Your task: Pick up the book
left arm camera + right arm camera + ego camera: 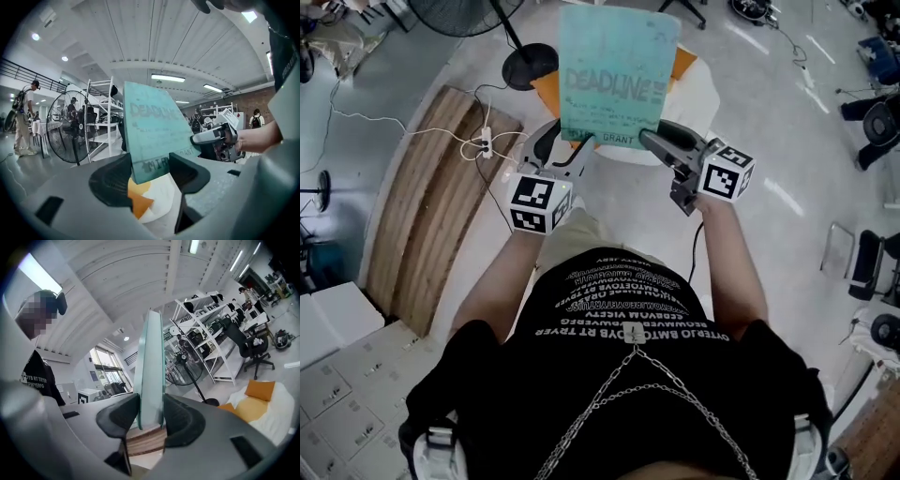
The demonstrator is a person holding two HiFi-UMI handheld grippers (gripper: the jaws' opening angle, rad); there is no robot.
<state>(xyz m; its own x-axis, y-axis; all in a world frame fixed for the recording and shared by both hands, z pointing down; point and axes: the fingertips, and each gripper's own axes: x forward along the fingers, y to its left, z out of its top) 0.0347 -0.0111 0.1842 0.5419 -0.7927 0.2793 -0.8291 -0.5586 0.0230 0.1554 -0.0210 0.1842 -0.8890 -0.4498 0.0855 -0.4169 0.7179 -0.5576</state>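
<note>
A thin teal book with "DEADLINE" printed on its cover is held upright, high above the floor, in front of the person. My left gripper has the book's lower left corner between its jaws, and the corner touches both jaws. My right gripper is shut on the lower right edge. In the right gripper view the book stands edge-on, pinched between the two pads. The right gripper also shows in the left gripper view, at the book's far edge.
Below the book is a white round table with orange cushions. A standing fan with a black base is at the upper left. A wooden platform with a power strip lies left. Chairs stand right.
</note>
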